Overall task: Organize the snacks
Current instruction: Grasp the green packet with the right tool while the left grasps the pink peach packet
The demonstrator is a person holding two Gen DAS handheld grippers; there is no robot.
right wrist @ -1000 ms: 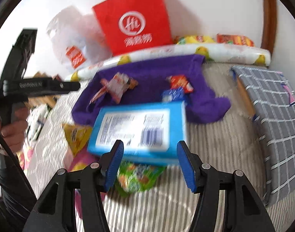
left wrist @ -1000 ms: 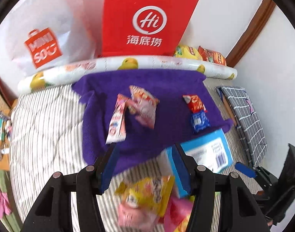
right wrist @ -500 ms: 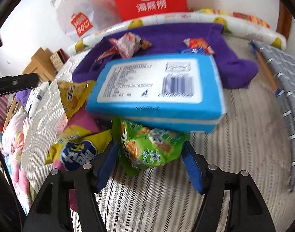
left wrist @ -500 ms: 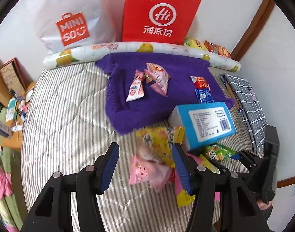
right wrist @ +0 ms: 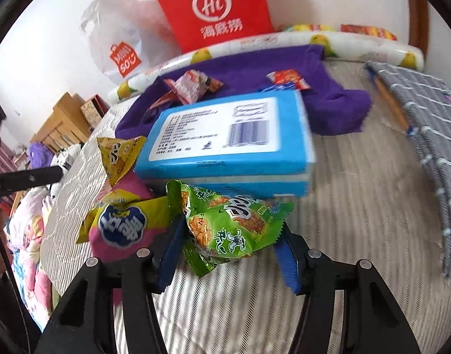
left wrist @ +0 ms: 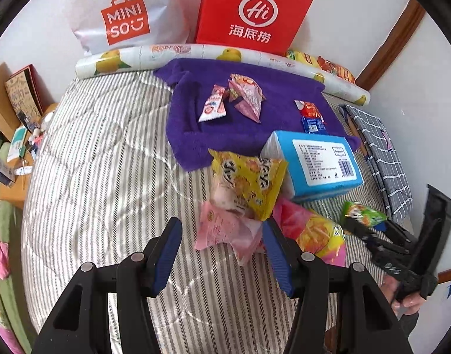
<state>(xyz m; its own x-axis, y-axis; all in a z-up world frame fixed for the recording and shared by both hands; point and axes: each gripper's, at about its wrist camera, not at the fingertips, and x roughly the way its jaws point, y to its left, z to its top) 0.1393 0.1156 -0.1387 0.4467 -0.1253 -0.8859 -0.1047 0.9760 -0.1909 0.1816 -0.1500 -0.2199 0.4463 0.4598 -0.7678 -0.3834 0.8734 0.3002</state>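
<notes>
Snacks counted: 4 small packets on purple towel at 12 o'clock, 1 blue rectangular cardboard box at 1 o'clock, 1 yellow foil packet, 1 pale pink plastic packet, 1 pink-yellow crisp bag w/ it on striped bed quilt. Left hand-held gripper hovers low, jaws apart, nothing between. Right hand-held gripper, jaws wide, straddles 1 green foil snack packet; can't tell if pads touch it.

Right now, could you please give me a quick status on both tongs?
Left tongs open, empty, above pink snack packet. Right tongs around crinkly green snack bag, grip unconfirmed. Blue box just beyond.
</notes>
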